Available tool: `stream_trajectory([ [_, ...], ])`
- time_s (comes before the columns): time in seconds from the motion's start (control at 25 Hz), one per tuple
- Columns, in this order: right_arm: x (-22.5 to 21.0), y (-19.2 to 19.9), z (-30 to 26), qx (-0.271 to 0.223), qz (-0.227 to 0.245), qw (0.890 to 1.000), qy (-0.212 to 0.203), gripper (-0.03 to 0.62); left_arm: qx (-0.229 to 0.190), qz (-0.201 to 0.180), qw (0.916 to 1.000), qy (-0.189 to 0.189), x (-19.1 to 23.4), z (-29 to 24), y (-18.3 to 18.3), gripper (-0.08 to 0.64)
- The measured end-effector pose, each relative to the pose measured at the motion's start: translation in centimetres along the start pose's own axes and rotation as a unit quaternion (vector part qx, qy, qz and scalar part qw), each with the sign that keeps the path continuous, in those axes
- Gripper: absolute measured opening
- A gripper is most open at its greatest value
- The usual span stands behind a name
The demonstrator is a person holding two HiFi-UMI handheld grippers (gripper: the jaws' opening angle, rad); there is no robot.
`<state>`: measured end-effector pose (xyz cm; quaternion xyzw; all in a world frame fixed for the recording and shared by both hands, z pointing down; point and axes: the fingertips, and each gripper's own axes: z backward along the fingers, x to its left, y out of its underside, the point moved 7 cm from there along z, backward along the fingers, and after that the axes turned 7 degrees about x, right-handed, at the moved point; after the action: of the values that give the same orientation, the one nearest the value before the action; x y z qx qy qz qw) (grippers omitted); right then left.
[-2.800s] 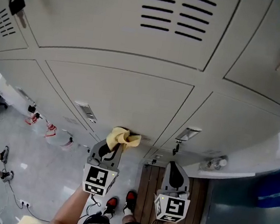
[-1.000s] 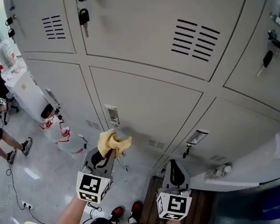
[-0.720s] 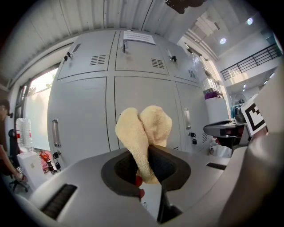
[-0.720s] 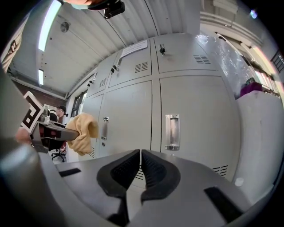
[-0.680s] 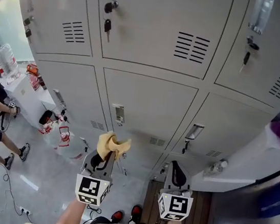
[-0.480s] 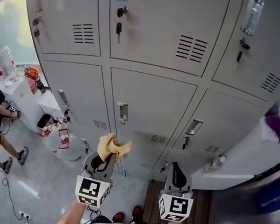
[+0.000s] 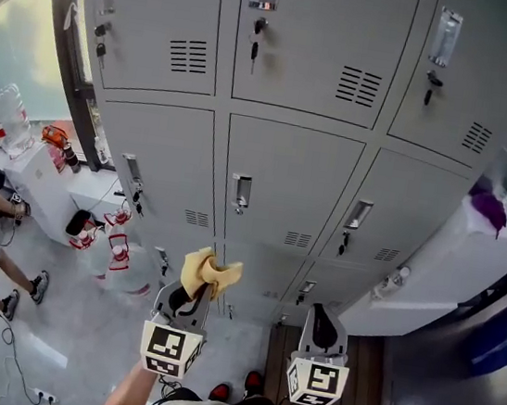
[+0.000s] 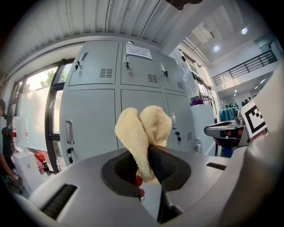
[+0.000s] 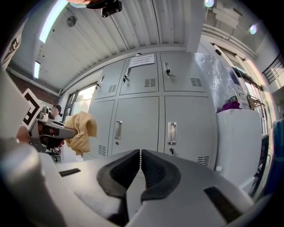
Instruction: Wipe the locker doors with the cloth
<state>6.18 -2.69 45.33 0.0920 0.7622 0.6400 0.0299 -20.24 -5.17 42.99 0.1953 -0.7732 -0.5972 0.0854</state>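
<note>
Left gripper (image 7: pixel 185 296) clamped on the yellow cloth (image 7: pixel 208 272), which is bunched past the jaw tips. Right gripper (image 7: pixel 323 321) closed, empty. Locker doors (image 7: pixel 286 183) straight ahead of the cloth, not touching.

The left gripper (image 7: pixel 186 296) clamps the cloth (image 7: pixel 207 272) while the right gripper (image 7: pixel 324 321) has its jaws pressed together (both side by side).
</note>
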Motion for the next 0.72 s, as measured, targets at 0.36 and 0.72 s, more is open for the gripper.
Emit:
stream_trajectory([
  [0.36,1.8,-0.2,1.6,0.003,0.005,1.0,0.003,0.025,-0.005,0.002,1.0,0.004,0.6,1.8,0.3,0.077],
  [0.72,2.3,-0.3,1.7,0.008,0.006,1.0,0.003,0.025,-0.006,0.005,1.0,0.004,0.7,2.1,0.4,0.077],
])
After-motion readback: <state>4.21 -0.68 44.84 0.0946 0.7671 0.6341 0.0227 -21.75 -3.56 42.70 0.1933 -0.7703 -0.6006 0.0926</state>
